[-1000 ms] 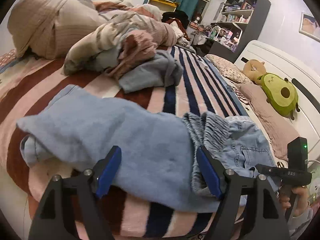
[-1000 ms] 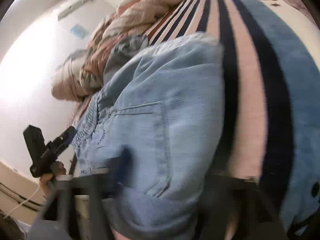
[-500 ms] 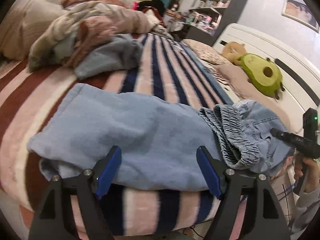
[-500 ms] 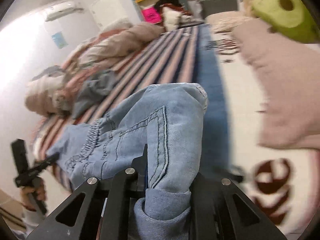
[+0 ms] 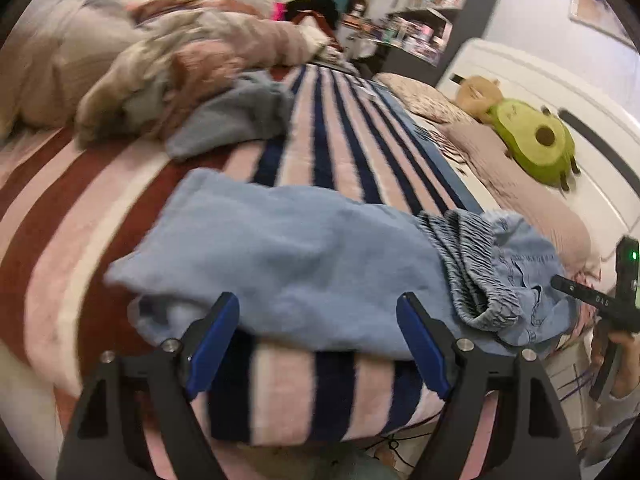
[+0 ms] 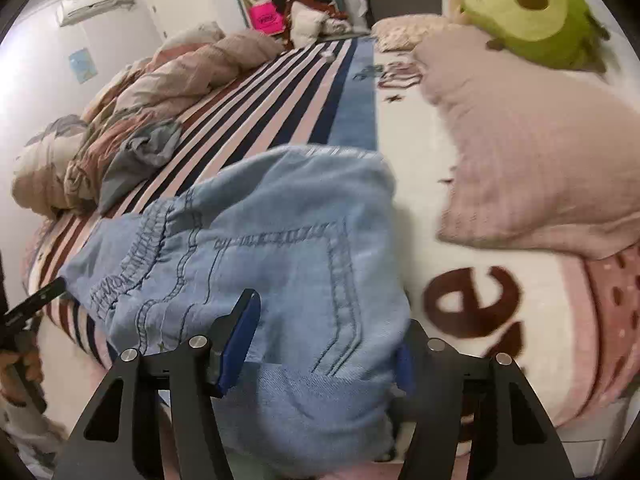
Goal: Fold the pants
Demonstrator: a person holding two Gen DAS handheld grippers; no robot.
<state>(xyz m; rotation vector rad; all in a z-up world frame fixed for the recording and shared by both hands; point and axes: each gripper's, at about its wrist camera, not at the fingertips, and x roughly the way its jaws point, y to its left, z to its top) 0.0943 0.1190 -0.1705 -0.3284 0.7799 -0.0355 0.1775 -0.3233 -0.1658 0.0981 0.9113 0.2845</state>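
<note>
Light blue denim pants [image 5: 304, 264] lie across the near edge of the striped bed, with the gathered elastic waistband [image 5: 472, 264] at the right end. My left gripper [image 5: 320, 340] is open and empty, just short of the pants' leg part. In the right wrist view the seat of the pants [image 6: 280, 248] with its stitched pocket bulges up in front. My right gripper [image 6: 324, 344] stands open around the pants' near edge, the denim lying loose between its fingers. The right gripper's body also shows in the left wrist view [image 5: 600, 304].
A striped blanket [image 5: 344, 128] covers the bed. A heap of bedding and clothes [image 5: 160, 72] lies at the far left. A grey garment [image 5: 236, 116] lies beside it. An avocado plush [image 5: 536, 144] and pillows [image 6: 532, 152] are at the right by the white headboard.
My right gripper was shut on the pants' edge half a second ago and now stands open. My left gripper has pulled back a little from the pants.
</note>
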